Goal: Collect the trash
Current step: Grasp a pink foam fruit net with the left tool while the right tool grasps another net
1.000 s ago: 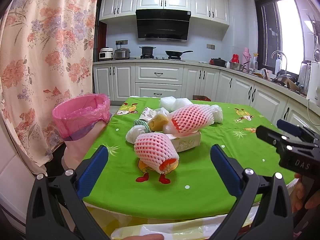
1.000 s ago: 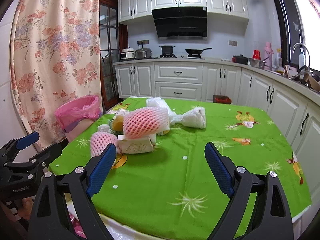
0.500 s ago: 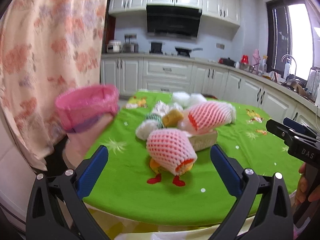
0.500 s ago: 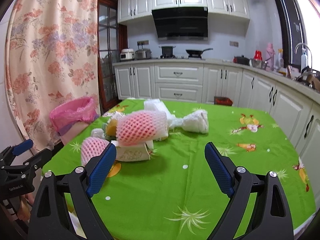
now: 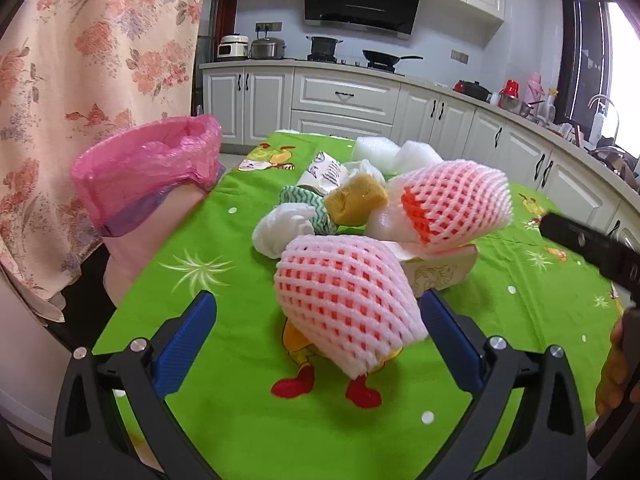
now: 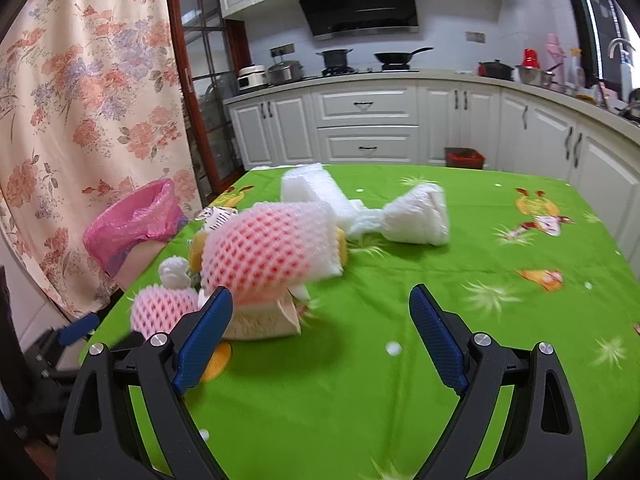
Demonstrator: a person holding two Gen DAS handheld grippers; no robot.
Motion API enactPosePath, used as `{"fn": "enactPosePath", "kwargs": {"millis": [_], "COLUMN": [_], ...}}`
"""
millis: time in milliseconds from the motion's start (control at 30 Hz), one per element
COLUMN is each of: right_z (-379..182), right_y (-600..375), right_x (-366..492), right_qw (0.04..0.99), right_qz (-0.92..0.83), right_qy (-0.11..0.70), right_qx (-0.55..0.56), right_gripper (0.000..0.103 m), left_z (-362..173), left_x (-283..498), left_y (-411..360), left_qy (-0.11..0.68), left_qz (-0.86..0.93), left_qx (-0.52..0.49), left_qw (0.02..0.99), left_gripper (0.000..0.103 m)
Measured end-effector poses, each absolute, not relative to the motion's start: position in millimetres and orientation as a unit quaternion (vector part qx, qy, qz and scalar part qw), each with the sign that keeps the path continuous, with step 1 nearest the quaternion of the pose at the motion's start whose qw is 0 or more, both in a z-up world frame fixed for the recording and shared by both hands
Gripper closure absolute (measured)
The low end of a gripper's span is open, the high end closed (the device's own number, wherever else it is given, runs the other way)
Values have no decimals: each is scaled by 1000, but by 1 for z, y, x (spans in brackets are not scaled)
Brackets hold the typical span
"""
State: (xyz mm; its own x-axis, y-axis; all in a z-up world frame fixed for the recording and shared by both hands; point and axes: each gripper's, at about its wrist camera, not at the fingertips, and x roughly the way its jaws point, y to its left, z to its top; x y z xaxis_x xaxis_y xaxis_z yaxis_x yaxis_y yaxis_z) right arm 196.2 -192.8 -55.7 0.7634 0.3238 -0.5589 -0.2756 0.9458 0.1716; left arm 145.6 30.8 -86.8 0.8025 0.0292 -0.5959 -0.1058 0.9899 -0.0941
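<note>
Green tablecloth (image 5: 240, 420), kitchen behind. Near foam net (image 5: 344, 304) dead ahead of left gripper (image 5: 316, 344), between spread fingers, untouched, long axis slanting rightward. Right gripper (image 6: 320, 340) also spread, farther off. Pink-lined bin (image 5: 148, 176) at left.

White cabinets (image 6: 364, 128) ran along the far wall and turned down the right side under a pale countertop (image 6: 440, 76). A black range hood (image 6: 356, 4) hung above a stove carrying a pot (image 6: 334, 58) and a wok (image 6: 396, 58). A floral curtain (image 5: 92, 60) draped the left side. Daylight came through a window (image 5: 622, 76) on the right. A green patterned cloth (image 6: 460, 300) covered the tabletop.
</note>
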Motion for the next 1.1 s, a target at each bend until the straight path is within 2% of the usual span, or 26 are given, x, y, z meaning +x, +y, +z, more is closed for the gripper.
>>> {"fn": "enactPosePath", "kwargs": {"millis": [267, 333, 500, 533, 633, 700, 733, 800, 900, 1100], "right_z": [-62, -64, -75, -77, -85, -88, -88, -87, -84, -79], "right_y": [-168, -161, -149, -148, -150, -152, -153, -152, -146, -151], "right_x": [236, 241, 255, 257, 260, 260, 260, 257, 251, 241], "right_qw": [924, 921, 914, 913, 907, 904, 903, 904, 910, 917], "right_qz": [189, 194, 197, 196, 199, 205, 207, 214, 217, 213], "right_qy": [330, 334, 352, 356, 366, 368, 368, 363, 350, 333], "right_qx": [47, 43, 44, 46, 60, 74, 75, 73, 49, 50], "right_gripper": [19, 19, 19, 19, 20, 32, 35, 56, 72, 76], "left_z": [-102, -103, -108, -109, -112, -113, -114, -114, -112, -97], "left_x": [178, 181, 186, 186, 186, 185, 184, 182, 182, 166], "left_y": [25, 26, 29, 28, 28, 27, 26, 25, 24, 23], "left_qy": [330, 330, 340, 339, 341, 341, 338, 334, 328, 294], "left_qz": [31, 26, 4, 0, -15, -20, -22, -26, -29, -28], "left_qx": [-43, -40, -37, -36, -32, -30, -27, -22, -19, -13], "left_qw": [943, 943, 940, 940, 939, 939, 940, 942, 944, 955], "left_gripper": [5, 10, 36, 39, 56, 65, 67, 78, 82, 84]}}
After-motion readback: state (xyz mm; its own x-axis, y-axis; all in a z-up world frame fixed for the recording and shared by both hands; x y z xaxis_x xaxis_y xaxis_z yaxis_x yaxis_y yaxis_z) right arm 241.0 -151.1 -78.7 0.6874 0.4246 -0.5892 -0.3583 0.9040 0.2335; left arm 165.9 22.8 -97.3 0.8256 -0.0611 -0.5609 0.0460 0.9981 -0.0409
